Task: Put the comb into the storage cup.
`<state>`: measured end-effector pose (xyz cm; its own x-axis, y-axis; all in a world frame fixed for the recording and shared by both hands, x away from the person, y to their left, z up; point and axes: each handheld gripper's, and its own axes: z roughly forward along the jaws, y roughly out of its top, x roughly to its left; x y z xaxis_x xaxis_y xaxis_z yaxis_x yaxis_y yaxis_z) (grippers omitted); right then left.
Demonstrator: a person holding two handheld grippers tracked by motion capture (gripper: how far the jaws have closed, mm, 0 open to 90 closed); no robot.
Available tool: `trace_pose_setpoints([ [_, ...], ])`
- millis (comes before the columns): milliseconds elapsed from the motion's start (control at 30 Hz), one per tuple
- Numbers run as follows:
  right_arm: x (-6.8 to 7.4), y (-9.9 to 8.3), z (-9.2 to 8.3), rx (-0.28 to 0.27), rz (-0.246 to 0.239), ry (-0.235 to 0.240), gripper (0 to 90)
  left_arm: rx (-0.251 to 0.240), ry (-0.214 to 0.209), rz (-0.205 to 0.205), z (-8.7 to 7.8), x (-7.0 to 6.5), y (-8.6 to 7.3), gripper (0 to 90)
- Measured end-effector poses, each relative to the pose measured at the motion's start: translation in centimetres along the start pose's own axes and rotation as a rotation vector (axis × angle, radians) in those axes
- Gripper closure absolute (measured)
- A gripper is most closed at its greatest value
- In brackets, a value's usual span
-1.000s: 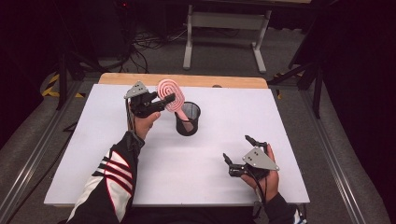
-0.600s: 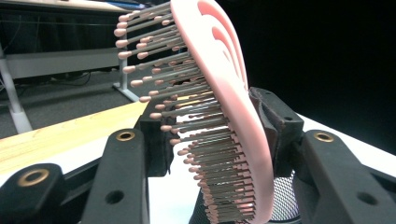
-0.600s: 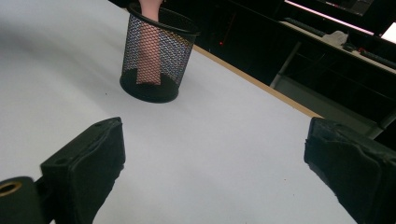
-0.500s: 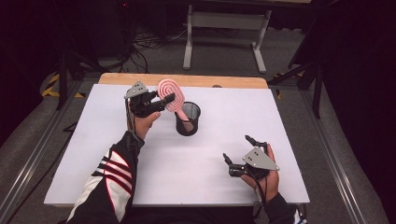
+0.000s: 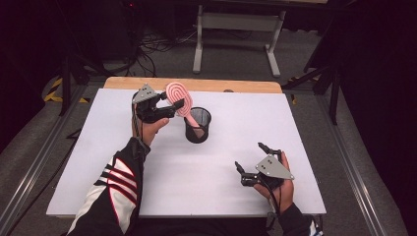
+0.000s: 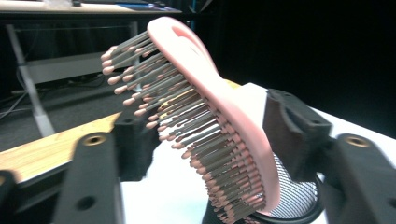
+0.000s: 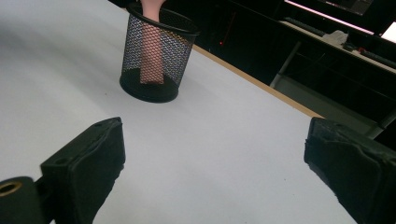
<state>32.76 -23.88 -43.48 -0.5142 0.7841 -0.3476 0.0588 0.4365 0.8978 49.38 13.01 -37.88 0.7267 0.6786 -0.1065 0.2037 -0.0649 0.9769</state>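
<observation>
White and bare, the desk (image 5: 314, 128) carries a black wire-mesh cup (image 5: 197, 125) in which a pink oval hairbrush with grey bristles (image 5: 178, 97) stands handle-down, head leaning over the rim. The left tool (image 5: 173, 105) has just been opening, its jaws now flanking the head without pressing. Withdrawing crookedly could snag bristles and tip the light cup; the right tool (image 5: 252, 160) idles open, well apart.
</observation>
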Motion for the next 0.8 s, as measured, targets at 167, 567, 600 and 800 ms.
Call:
trace_pose_setpoints([
  [167, 0.02, 0.00, 0.00, 0.002, 0.002, 0.000, 6.2, 0.012, 0.024, 0.007, 0.09, -0.03, 0.18, 24.9],
  [567, -0.05, 0.02, -0.06, -0.002, 0.001, 0.000, 6.2, 0.016, 0.037, 0.025, 0.23, -0.46, 0.61, 10.6],
  [600, -0.04, 0.02, -0.06, -0.001, 0.001, -0.001, 6.2, 0.016, 0.037, 0.030, 0.24, -0.45, 0.60, 9.8],
  [800, 0.00, 0.06, -0.13, -0.009, 0.001, -0.001, 6.2, 0.017, 0.041, 0.043, -0.02, -0.38, 0.67, 5.4],
])
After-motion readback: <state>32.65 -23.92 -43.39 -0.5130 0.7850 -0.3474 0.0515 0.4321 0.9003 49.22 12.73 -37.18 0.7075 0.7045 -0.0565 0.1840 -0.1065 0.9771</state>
